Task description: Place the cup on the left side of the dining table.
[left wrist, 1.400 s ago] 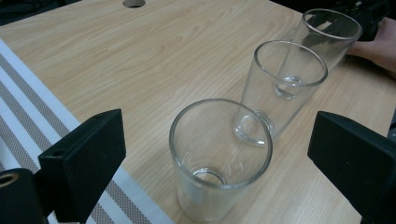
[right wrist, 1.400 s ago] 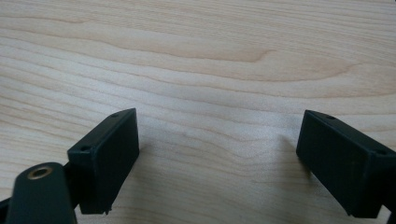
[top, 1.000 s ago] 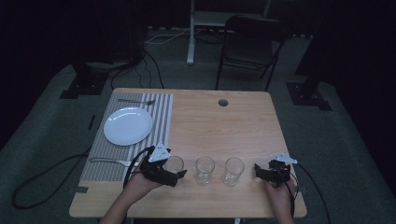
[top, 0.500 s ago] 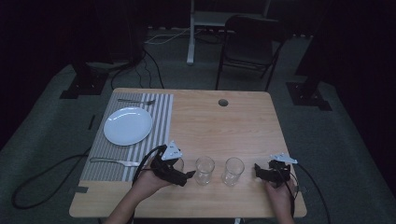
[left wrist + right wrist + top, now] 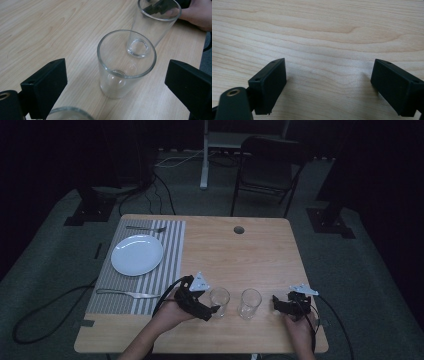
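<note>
Two clear empty glasses stand upright near the table's front edge: a middle glass (image 5: 219,301) (image 5: 126,65) and a right glass (image 5: 249,303) (image 5: 152,25). My left gripper (image 5: 209,307) (image 5: 116,71) is open, its jaws spread wide just short of the middle glass and not touching it. The rim of a third glass (image 5: 67,113) shows right under that gripper; in the high view the gripper and hand cover it. My right gripper (image 5: 280,304) (image 5: 329,72) rests open on bare wood to the right of the glasses, with nothing between its jaws.
A striped placemat (image 5: 170,270) at the left carries a white plate (image 5: 137,254), a fork (image 5: 145,228) behind it and a knife (image 5: 127,294) in front. The table (image 5: 250,255) has a cable hole (image 5: 239,229). A chair (image 5: 267,165) stands beyond the far edge.
My left gripper has moved right, past the leftmost glass, up to the middle glass. The right gripper has stayed in place.
</note>
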{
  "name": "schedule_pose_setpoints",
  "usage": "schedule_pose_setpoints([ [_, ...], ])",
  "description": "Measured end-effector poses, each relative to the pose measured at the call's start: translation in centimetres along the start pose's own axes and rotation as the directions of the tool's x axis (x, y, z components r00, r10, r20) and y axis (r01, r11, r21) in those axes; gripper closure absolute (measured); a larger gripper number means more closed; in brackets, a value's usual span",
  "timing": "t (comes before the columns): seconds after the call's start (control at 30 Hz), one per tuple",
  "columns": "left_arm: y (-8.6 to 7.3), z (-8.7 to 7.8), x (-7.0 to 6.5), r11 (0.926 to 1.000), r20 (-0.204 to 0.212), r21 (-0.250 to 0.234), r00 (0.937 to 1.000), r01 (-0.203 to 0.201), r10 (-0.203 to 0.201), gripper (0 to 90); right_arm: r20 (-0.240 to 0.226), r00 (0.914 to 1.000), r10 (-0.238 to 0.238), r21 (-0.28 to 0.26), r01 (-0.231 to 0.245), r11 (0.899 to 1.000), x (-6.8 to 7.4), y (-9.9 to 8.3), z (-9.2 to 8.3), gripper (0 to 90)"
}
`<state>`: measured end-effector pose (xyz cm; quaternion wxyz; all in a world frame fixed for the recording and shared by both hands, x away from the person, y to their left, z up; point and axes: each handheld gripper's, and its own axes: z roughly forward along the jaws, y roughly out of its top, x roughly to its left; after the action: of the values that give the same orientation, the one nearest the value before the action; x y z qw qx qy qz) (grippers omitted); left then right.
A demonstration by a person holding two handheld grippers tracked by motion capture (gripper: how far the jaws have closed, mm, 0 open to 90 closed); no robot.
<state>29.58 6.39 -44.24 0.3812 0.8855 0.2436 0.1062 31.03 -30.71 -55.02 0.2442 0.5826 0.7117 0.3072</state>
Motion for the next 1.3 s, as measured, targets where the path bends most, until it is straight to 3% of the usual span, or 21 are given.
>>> schedule_pose_setpoints([
  [0.47, 1.3, 1.7, -1.2, 0.9981, 0.019, 0.05, 0.9992, -0.036, 0.035, 4.7, 0.0, 1.0, 0.001, -0.001, -0.001, 1.0, 0.0, 0.0, 0.0, 12.7],
  [0.67, 2.0, 2.6, -1.5, 0.994, 0.001, 0.093, 0.9983, -0.058, 0.058, 4.8, 0.0, 1.0, 0.001, -0.001, -0.001, 1.0, 0.0, 0.0, 0.0, 12.7],
  [0.83, 2.3, 3.1, -1.5, 0.9892, -0.013, 0.136, 0.9984, -0.054, 0.056, 7.3, 0.0, 1.0, 0.0, -0.001, 0.0, 1.0, 0.0, 0.0, 0.0, 12.7],
  [0.97, 2.5, 3.2, -1.4, 0.9845, -0.026, 0.165, 0.9976, -0.059, 0.064, 17.1, 0.0, 1.0, 0.001, -0.001, -0.001, 1.0, 0.0, 0.0, 0.0, 12.7],
  [1.0, 2.6, 3.2, -1.3, 0.9847, -0.026, 0.165, 0.9977, -0.057, 0.062, 23.9, 0.0, 1.0, 0.001, -0.001, -0.001, 1.0, 0.0, 0.0, 0.0, 12.7],
  [1.3, 3.2, 3.5, -1.2, 0.9708, -0.006, 0.23, 0.9974, -0.069, 0.072, 28.1, -0.001, 1.0, 0.001, -0.001, -0.001, 1.0, 0.0, 0.0, 0.0, 12.7],
])
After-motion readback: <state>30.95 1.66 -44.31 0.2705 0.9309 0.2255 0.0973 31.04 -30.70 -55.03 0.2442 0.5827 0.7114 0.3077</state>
